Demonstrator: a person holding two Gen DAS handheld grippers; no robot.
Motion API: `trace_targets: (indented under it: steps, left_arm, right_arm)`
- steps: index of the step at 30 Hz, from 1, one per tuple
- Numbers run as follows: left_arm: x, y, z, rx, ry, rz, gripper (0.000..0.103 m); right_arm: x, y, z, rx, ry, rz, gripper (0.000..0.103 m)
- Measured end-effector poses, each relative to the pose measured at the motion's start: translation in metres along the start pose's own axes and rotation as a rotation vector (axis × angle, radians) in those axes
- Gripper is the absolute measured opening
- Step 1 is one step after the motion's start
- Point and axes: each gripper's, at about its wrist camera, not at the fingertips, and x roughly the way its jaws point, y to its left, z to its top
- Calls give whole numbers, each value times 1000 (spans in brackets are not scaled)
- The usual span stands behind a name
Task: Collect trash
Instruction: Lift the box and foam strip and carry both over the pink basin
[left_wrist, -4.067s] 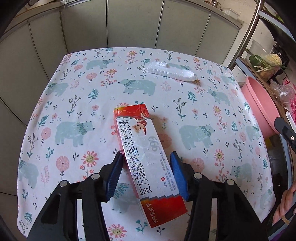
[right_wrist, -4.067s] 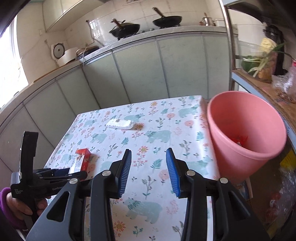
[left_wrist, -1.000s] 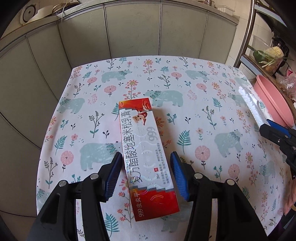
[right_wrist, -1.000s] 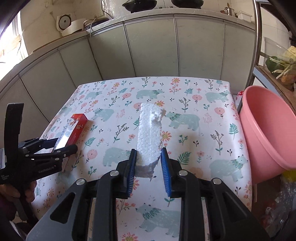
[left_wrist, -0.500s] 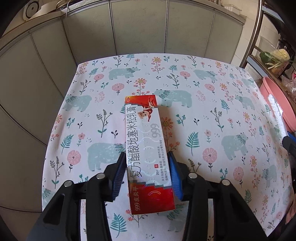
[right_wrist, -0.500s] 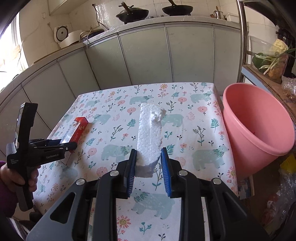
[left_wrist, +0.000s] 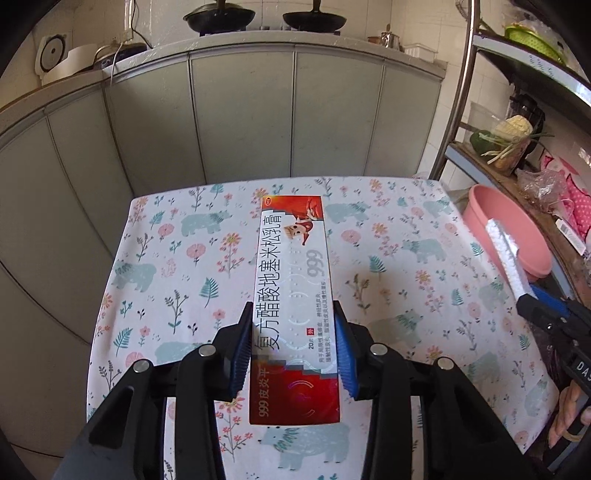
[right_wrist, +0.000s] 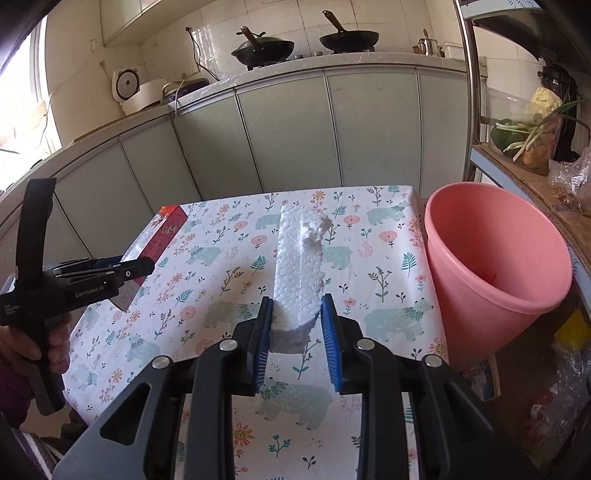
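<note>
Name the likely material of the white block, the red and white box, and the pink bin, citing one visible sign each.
White block: probably expanded polystyrene foam; beaded surface, crumbled end.
Red and white box: seemingly glossy printed cardboard; sharp folded edges, sheen.
Pink bin: likely moulded plastic; smooth, even colour, rolled rim.

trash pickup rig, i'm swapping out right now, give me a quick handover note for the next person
Left gripper: jaws closing on the red and white box, which is between the pads and off the table.
Right gripper: shut on the white foam piece, held above the table, left of the pink bin.
Done: both pieces picked up; something red already lies in the bin.
Left: drop the foam into the bin, then the box. No other trash shows on the tablecloth.
</note>
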Motion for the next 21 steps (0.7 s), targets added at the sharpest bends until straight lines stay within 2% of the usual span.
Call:
trace_targets:
  steps: [8, 21]
  left_arm:
    - [-25, -34, 24, 40, -120, -101, 39]
    - [-43, -95, 57, 105, -240, -252, 39]
  right_arm:
    - [-22, -10, 15, -4, -78, -44, 27]
    - [-53, -47, 37, 35, -196, -164, 27]
